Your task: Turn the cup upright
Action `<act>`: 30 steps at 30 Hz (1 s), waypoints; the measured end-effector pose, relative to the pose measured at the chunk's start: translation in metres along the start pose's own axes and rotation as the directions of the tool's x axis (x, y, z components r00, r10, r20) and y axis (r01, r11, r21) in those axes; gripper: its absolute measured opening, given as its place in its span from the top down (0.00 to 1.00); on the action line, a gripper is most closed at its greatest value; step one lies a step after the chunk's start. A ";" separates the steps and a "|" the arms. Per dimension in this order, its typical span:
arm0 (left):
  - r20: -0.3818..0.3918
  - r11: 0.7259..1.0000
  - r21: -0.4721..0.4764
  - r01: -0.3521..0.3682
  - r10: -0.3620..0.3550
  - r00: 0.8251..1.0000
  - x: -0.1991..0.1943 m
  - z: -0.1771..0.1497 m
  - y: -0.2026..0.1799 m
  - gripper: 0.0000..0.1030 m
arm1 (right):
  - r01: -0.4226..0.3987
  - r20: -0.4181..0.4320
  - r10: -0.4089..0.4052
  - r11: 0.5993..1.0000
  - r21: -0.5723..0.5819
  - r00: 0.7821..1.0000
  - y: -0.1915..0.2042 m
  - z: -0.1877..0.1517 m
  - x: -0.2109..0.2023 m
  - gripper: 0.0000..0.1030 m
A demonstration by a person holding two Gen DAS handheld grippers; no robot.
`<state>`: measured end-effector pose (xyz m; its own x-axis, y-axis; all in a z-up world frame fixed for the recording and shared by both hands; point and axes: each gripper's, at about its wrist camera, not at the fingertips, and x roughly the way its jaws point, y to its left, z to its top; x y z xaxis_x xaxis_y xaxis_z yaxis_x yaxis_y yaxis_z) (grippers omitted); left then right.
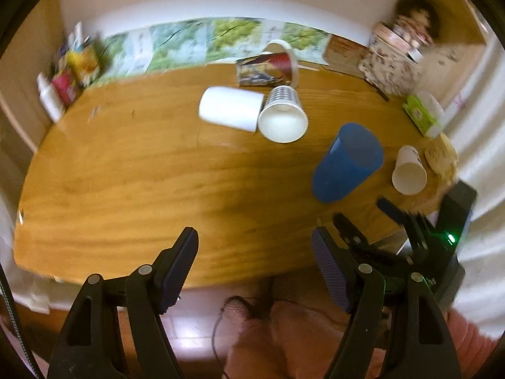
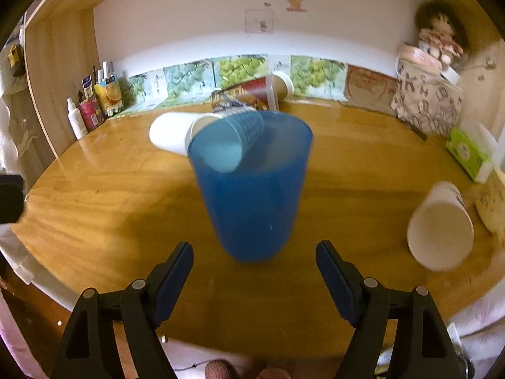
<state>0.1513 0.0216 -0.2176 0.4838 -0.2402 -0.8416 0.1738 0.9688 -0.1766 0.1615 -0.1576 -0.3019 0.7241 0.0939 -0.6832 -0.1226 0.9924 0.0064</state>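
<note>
A translucent blue cup (image 2: 251, 186) stands upright on the wooden table (image 2: 104, 208), just beyond my open right gripper (image 2: 254, 252), which does not touch it. It also shows in the left wrist view (image 1: 347, 165), ahead and to the right. My left gripper (image 1: 255, 252) is open and empty over the table's near edge. The right gripper (image 1: 359, 221) shows at the right of the left wrist view. Other cups lie on their sides: a white one (image 1: 230, 107), a ribbed one (image 1: 282, 113), a printed one (image 1: 268, 68) and a small white one (image 1: 408, 170).
Bottles and packets (image 2: 94, 107) stand at the back left. A patterned bag with a doll (image 2: 429, 94) and a green tissue pack (image 2: 467, 151) are at the back right. A wall with pictures runs behind the table.
</note>
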 end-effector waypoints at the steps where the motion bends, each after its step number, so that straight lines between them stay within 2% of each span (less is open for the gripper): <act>1: -0.006 1.000 -0.027 -0.008 0.007 1.000 0.000 -0.002 0.002 0.25 | -0.001 -0.015 0.001 1.000 0.007 1.000 -0.002 -0.003 -0.004 0.22; 4: -0.024 0.997 -0.066 -0.039 0.038 0.999 -0.003 -0.007 0.001 0.25 | -0.012 -0.074 0.014 0.999 0.030 0.997 -0.012 -0.009 -0.022 0.22; 8: -0.009 0.987 -0.113 -0.110 0.110 0.994 -0.017 -0.009 -0.014 0.25 | -0.022 -0.115 0.030 0.997 0.076 0.993 -0.026 -0.005 -0.052 0.21; 11: 0.009 0.986 -0.122 -0.118 0.120 0.993 -0.032 -0.010 -0.032 0.24 | -0.053 -0.141 0.072 0.990 0.130 0.987 -0.038 0.006 -0.077 0.21; 14: 0.053 0.983 -0.123 -0.135 0.143 0.988 -0.052 -0.011 -0.049 0.24 | -0.081 -0.126 0.101 0.985 0.154 0.987 -0.046 0.017 -0.106 0.21; 16: 0.079 0.979 -0.142 -0.148 0.160 0.984 -0.065 -0.011 -0.056 0.17 | -0.069 -0.090 0.081 0.990 0.126 0.993 -0.049 0.027 -0.130 0.19; 18: 0.120 0.977 -0.157 -0.143 0.163 0.979 -0.080 -0.013 -0.063 0.14 | -0.069 -0.066 0.076 0.992 0.104 0.995 -0.051 0.033 -0.147 0.19; 22: 0.176 0.968 -0.172 -0.183 0.212 0.961 -0.103 -0.016 -0.076 0.10 | -0.089 -0.027 0.091 0.993 0.076 0.995 -0.058 0.043 -0.183 0.19; 24: 0.214 0.962 -0.178 -0.208 0.245 0.946 -0.113 -0.019 -0.081 0.02 | -0.103 -0.004 0.104 0.992 0.069 0.995 -0.059 0.043 -0.198 0.18; 30: 0.305 0.946 -0.158 -0.284 0.320 0.897 -0.133 -0.032 -0.096 0.02 | -0.143 0.072 0.139 0.988 0.057 0.988 -0.058 0.038 -0.232 0.14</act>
<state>0.0431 -0.0371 -0.1055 0.7515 0.0760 -0.6553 -0.1081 0.9941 -0.0086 0.0264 -0.2342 -0.1157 0.7468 0.2362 -0.6217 -0.1859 0.9717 0.1458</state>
